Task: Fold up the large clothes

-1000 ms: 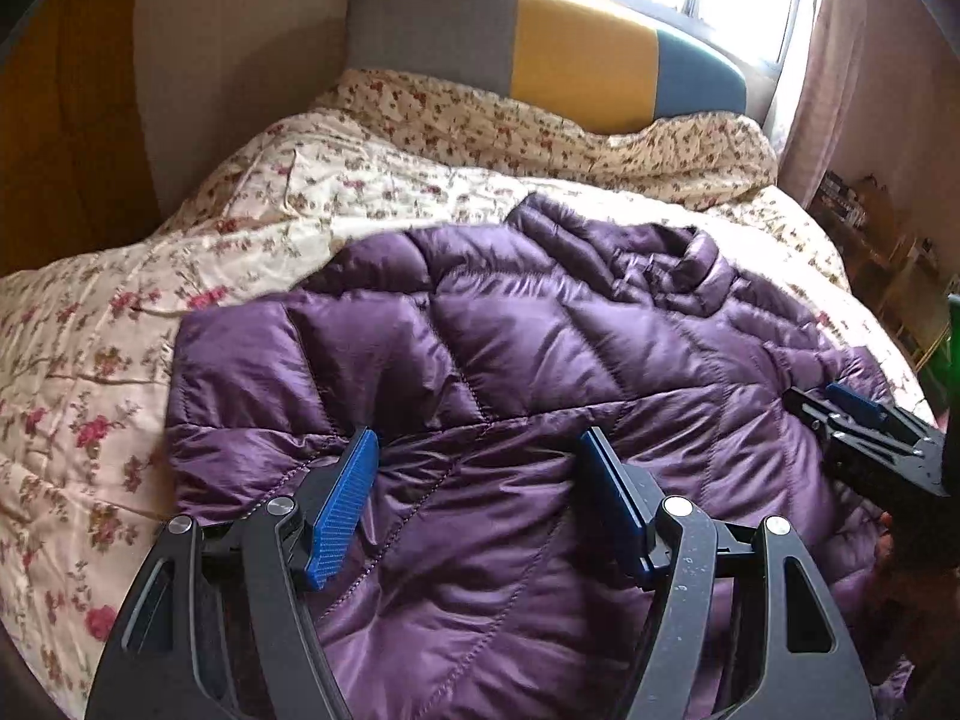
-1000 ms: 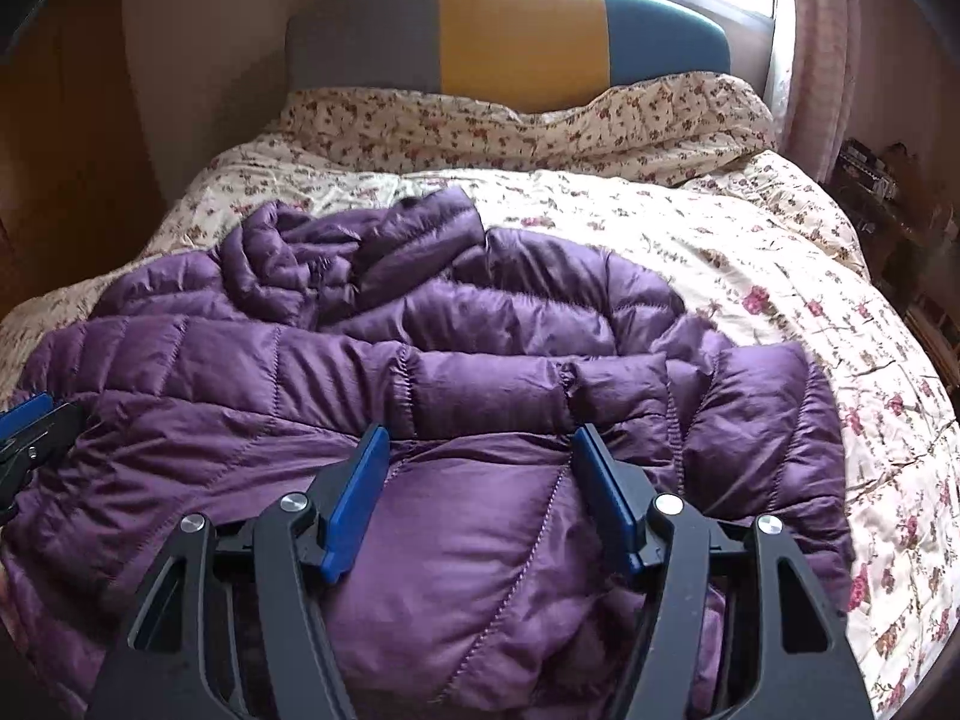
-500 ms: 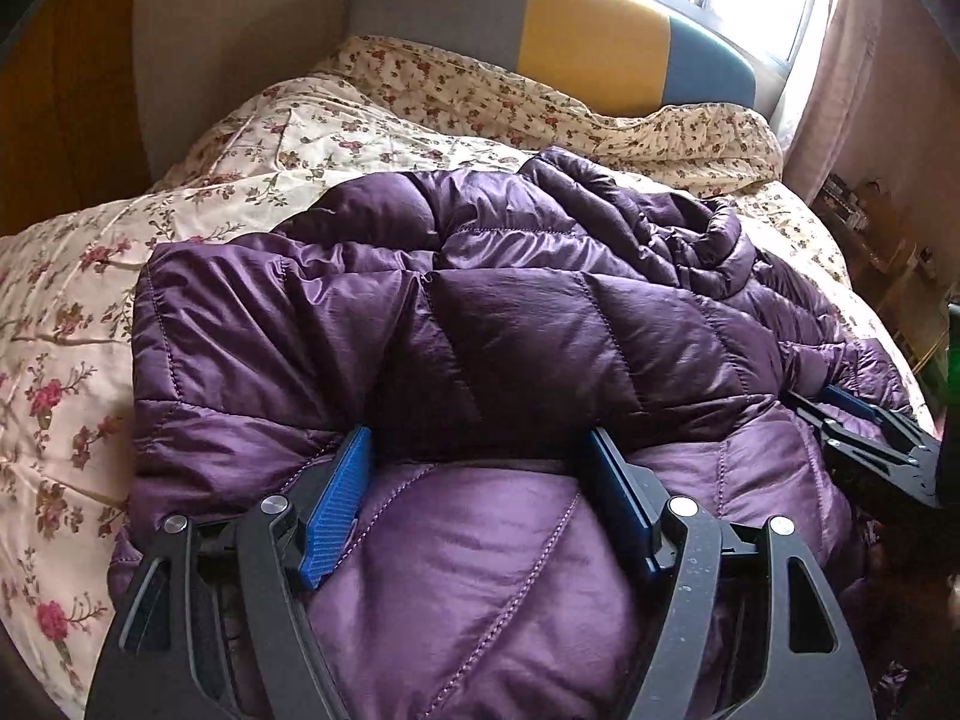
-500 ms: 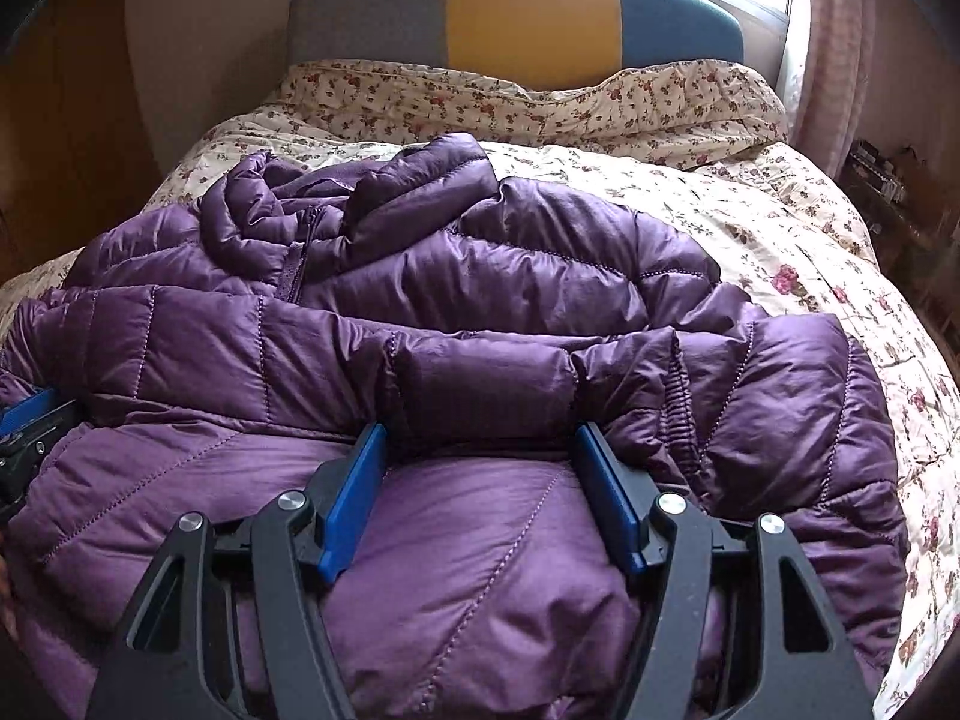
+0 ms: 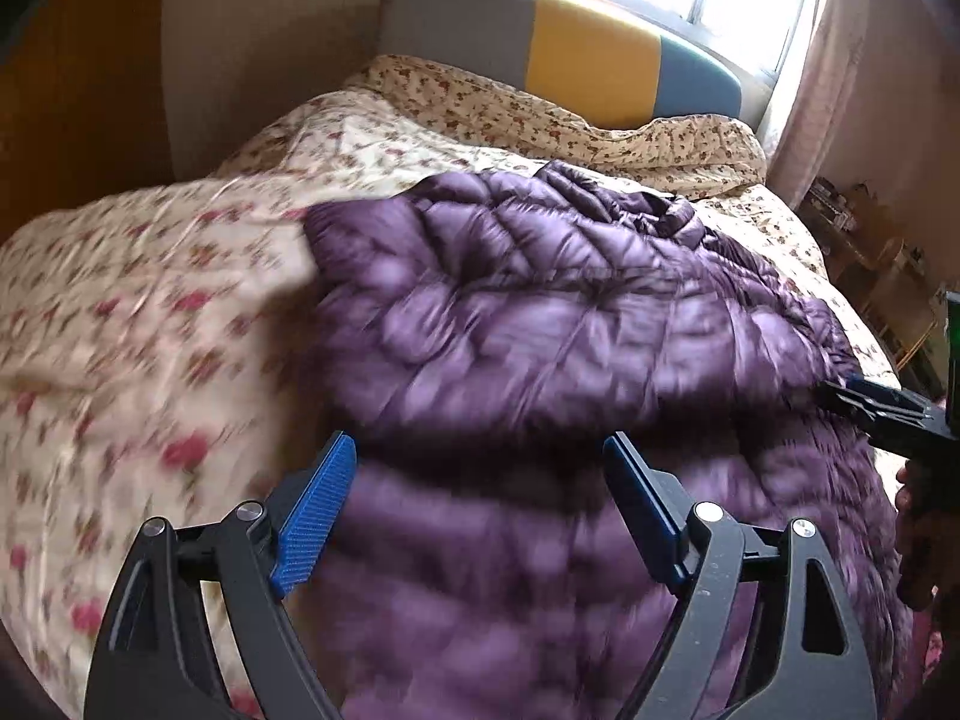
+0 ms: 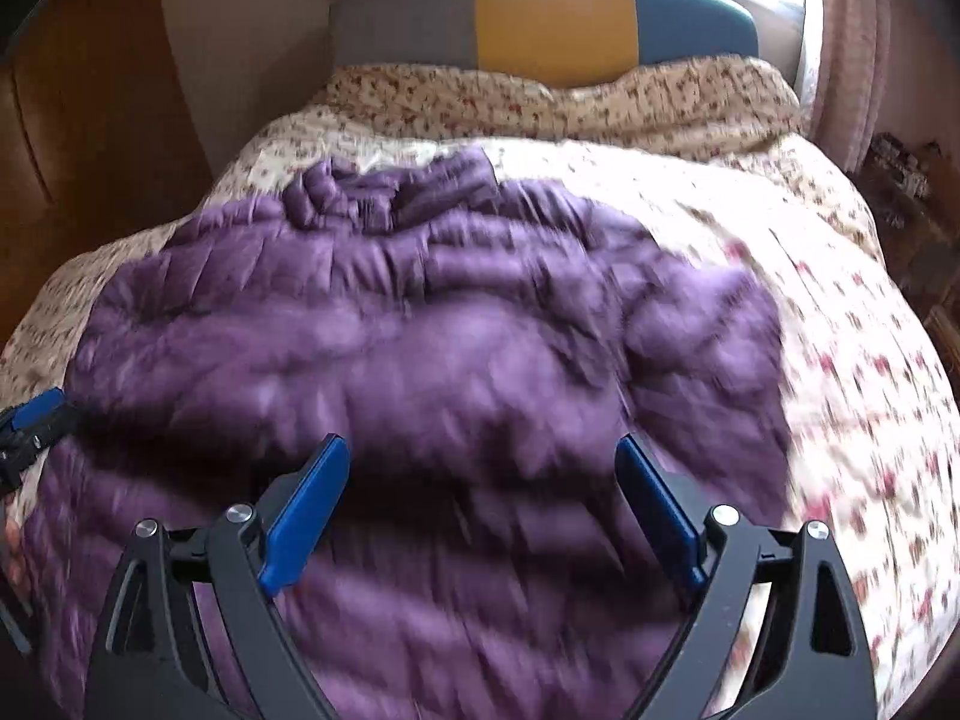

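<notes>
Left tongs (image 5: 480, 468) opening above purple jacket (image 5: 570, 312).

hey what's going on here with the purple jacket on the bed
A person with a claw in each hand is folding a purple jacket on a floral bedspread. The jacket's near part looks doubled over toward the headboard. The jaws of both the left claw and the right claw are opening, wide apart above the jacket, and neither seems to pinch the fabric. Both views are blurred, so finer detail is hard to tell.
</notes>
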`<state>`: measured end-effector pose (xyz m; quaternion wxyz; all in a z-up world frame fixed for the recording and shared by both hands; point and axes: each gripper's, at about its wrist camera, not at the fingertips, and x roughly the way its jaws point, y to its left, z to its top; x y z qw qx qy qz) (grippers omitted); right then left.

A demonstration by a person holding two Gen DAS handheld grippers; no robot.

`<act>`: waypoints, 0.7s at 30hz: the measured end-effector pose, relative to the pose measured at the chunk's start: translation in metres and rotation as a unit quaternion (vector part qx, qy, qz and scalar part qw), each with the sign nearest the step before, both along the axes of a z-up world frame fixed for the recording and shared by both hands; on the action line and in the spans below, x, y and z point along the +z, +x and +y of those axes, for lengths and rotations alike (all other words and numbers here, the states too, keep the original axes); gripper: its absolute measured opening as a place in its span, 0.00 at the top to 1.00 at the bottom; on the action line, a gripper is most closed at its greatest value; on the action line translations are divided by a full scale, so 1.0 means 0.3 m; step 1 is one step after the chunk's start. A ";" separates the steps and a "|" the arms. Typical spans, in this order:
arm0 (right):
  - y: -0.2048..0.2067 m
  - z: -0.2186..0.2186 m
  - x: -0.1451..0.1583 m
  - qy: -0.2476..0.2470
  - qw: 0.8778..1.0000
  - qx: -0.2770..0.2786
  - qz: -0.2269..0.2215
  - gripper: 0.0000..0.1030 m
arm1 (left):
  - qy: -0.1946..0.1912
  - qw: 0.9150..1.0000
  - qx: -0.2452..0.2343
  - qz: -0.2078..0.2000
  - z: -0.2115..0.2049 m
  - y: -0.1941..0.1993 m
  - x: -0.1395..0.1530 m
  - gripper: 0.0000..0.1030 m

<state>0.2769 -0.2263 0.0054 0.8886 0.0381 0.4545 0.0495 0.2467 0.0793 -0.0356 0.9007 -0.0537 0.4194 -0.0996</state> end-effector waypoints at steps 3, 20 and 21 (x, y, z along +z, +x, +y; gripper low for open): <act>-0.125 -0.055 -0.009 0.007 1.000 0.006 0.027 0.13 | -0.006 1.000 0.004 0.012 0.058 -0.106 -0.009 0.19; -0.772 -0.154 -0.083 0.083 0.992 0.007 0.097 0.26 | -0.079 0.995 0.004 0.066 0.185 -0.619 -0.113 0.26; -0.786 -0.153 -0.086 0.084 0.992 0.009 0.099 0.27 | -0.078 0.995 -0.003 0.063 0.175 -0.641 -0.113 0.27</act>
